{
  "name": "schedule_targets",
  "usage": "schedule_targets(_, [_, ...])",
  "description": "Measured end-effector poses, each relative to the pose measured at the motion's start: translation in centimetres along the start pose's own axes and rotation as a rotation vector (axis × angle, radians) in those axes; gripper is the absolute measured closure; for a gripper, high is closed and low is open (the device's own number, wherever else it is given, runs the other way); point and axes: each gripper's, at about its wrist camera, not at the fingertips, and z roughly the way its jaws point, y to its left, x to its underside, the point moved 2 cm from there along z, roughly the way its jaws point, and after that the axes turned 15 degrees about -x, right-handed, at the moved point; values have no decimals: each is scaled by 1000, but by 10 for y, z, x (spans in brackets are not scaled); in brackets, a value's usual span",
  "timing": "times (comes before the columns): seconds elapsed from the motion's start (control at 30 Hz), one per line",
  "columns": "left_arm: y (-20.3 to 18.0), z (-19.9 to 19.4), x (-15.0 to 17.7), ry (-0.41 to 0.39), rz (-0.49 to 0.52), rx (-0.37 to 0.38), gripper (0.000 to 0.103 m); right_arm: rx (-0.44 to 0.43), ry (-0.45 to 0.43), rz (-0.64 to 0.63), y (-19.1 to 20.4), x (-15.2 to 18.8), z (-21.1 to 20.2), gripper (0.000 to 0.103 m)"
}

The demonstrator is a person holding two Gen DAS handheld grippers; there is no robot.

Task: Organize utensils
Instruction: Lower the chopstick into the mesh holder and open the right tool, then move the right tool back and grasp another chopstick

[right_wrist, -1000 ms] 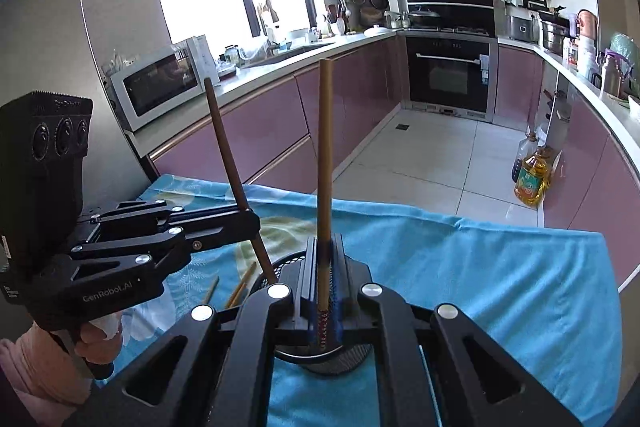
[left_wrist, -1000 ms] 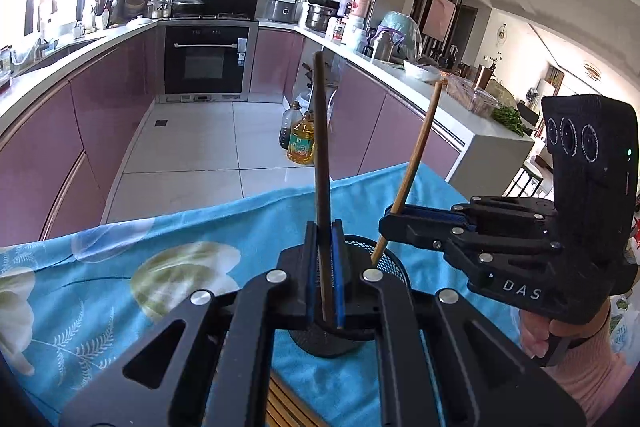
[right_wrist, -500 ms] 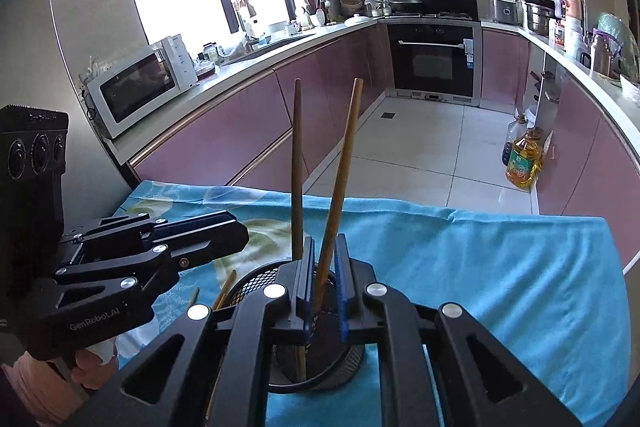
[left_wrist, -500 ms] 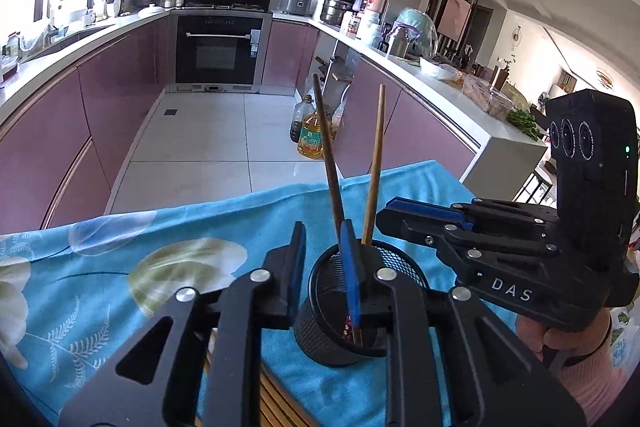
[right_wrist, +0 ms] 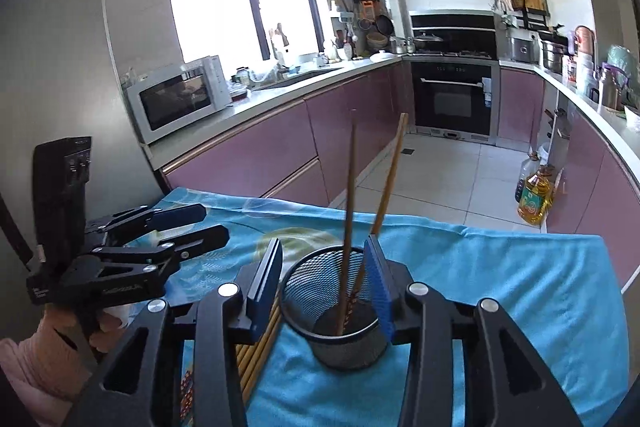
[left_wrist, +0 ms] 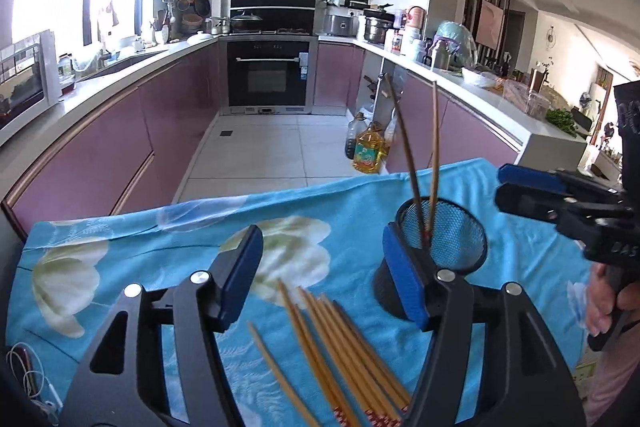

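Observation:
A black mesh cup stands on the blue flowered cloth with two chopsticks leaning inside it, free of any pad. Several loose chopsticks lie flat on the cloth left of the cup. My left gripper hangs over those loose chopsticks, its jaws opening with nothing between them; it also shows as the left gripper. My right gripper is behind the cup, jaws opening, pads clear of cup and chopsticks; it appears again as the right gripper.
The cloth's far edge drops to a tiled kitchen floor with oil bottles. White cables lie at the table's near left corner. A person's hand holds the right gripper's handle. Purple cabinets and counters ring the room.
Both grippers let go of their chopsticks, which now stand in the cup. Both sets of jaws have spread. The left gripper swung left and down over the loose chopsticks.

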Motion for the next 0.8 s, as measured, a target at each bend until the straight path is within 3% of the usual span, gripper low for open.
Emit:
schedule_targets(0.1, [20,4,21,62,-16,-40,41,-50,37,-28,20,15,4,62])
schedule_targets(0.37, [37,21,91,226,-29,-35,41,-108,219,52,34,70,53,62])
schedule_targets(0.53, [34,25,116,269,-23,-43,41,-74,274,94,31,92,73,62])
schedule_targets(0.8, [33,24,128,300,-22,-39,42,-5,320,89,31,111,83,65])
